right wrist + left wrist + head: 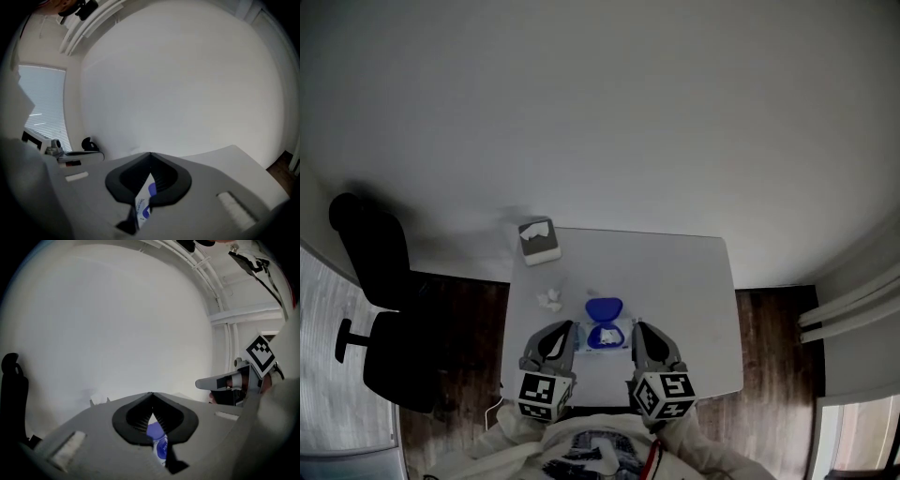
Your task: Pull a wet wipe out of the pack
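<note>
The wet wipe pack (605, 336) lies on the white table (694, 291) near its front edge. Its blue lid (604, 308) is flipped open and a white wipe (605, 335) shows at the opening. My left gripper (570, 326) is just left of the pack and my right gripper (637, 326) just right of it. Both are shut with nothing between the tips. In the left gripper view the left gripper (151, 394) has its tips together, and part of the pack (159, 439) shows below through the gap behind them. The right gripper (151, 154) shows the pack (143, 201) the same way.
A tissue box (539, 240) stands at the table's far left corner, with crumpled white wipes (550, 300) between it and the pack. A black office chair (380, 309) stands left of the table on dark wood floor. The person's torso is at the table's near edge.
</note>
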`<state>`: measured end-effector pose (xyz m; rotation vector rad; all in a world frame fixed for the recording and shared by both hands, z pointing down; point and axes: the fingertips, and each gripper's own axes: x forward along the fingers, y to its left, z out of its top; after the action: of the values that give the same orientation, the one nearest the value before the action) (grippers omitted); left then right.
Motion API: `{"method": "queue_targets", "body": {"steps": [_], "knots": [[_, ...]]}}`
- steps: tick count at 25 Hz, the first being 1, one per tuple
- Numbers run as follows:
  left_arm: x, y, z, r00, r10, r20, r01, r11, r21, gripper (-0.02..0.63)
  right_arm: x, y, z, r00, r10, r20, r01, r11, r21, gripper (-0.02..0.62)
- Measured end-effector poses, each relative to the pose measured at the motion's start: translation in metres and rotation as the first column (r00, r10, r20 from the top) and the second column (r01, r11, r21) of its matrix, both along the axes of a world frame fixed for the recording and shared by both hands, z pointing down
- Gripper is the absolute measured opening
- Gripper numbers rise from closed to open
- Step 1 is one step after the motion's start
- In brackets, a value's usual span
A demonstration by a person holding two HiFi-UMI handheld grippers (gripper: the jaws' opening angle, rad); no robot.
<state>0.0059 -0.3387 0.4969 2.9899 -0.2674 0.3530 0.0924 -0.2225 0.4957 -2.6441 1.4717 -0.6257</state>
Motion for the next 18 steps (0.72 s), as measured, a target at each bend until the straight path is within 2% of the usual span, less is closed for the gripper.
{"method": "queue_targets", "body": {"steps": [5,10,18], "knots": [[0.008,0.003,-0.003,1.000,0.019,-0.005,-0.019,1.000,0.010,0.005,0.008,0.004,-0.005,1.000,0.014,-0.019,-0.014,1.000,-0.004,0.005],[0.024,0.014,-0.012,0.999,0.038,0.002,-0.038,0.994,0.107,0.005,0.020,0.005,-0.013,0.999,0.001,-0.047,-0.001,1.000,-0.003,0.006],[0.048,0.030,-0.013,0.998,0.045,0.036,-0.049,0.993,0.104,0.005,0.047,0.013,-0.013,0.999,-0.028,-0.029,0.028,1.000,0.008,0.006]]}}
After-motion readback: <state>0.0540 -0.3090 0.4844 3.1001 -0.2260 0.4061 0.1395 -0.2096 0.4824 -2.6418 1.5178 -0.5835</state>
